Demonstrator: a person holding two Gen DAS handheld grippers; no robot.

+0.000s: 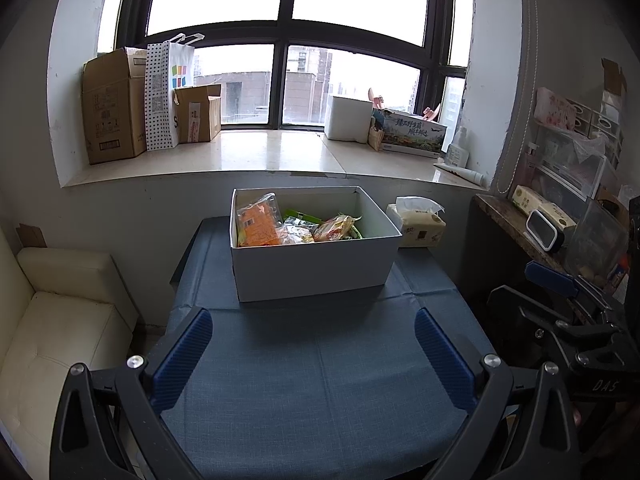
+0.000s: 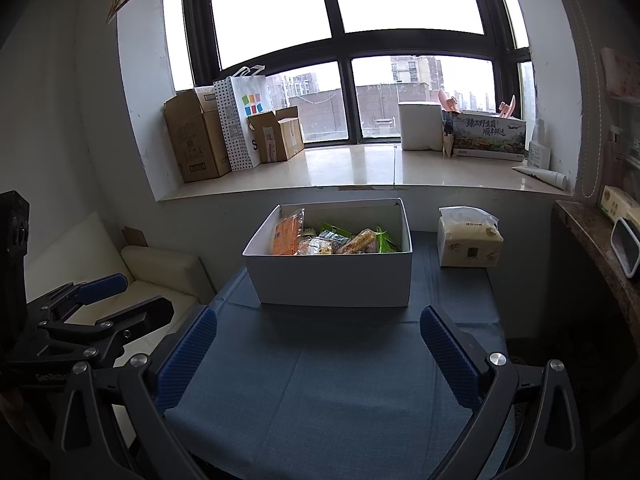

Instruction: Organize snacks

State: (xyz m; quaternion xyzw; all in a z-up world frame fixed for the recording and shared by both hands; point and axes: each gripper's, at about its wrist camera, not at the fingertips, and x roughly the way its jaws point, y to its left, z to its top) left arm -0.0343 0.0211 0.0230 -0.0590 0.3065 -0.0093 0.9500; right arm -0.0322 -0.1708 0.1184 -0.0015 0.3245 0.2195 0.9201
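Our left tongs (image 1: 314, 354) and right tongs (image 2: 318, 354) gape empty over the bench (image 1: 320, 380). Snacks (image 1: 298, 226) fill the box (image 1: 312, 268); light, crinkly, slippery packets, so we'd pinch a sealed edge.

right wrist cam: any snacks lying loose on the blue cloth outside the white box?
No. The snack packets all sit inside the white box; on the blue cloth only the box and a tissue pack rest.
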